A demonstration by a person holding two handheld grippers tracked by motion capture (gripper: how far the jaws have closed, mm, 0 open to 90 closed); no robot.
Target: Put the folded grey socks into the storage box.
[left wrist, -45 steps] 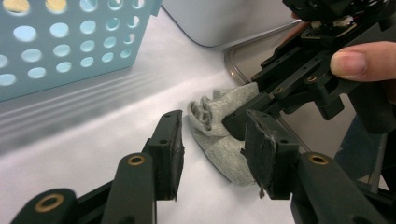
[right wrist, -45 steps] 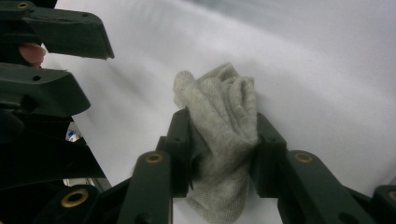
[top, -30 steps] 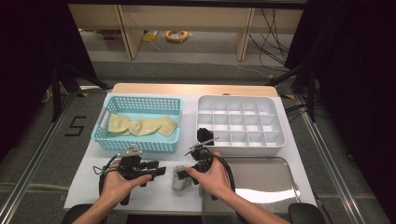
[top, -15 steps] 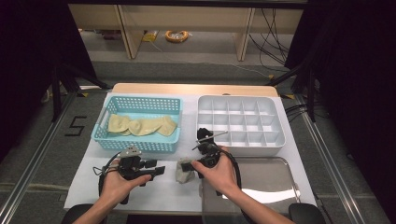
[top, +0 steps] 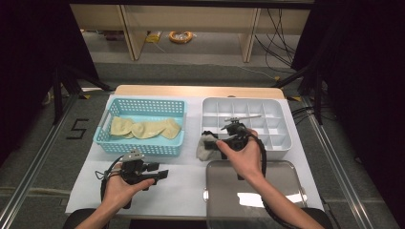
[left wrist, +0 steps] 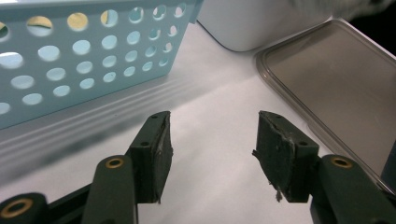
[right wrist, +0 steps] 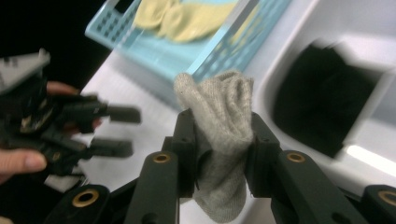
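The right tongs (right wrist: 219,140) clamp a grey sock (right wrist: 219,116) (its toe hangs blurred), while the left tongs (left wrist: 210,149) have just been opening, empty.

White paper sheet (top: 184,186) as landmark: its middle strip lies bare, wide enough for a gripper to pass. Blue basket (top: 143,128) walls its far left, white compartment tray (top: 246,121) its far right, steel lid (top: 253,191) its near right. Narrow gap between basket and tray.
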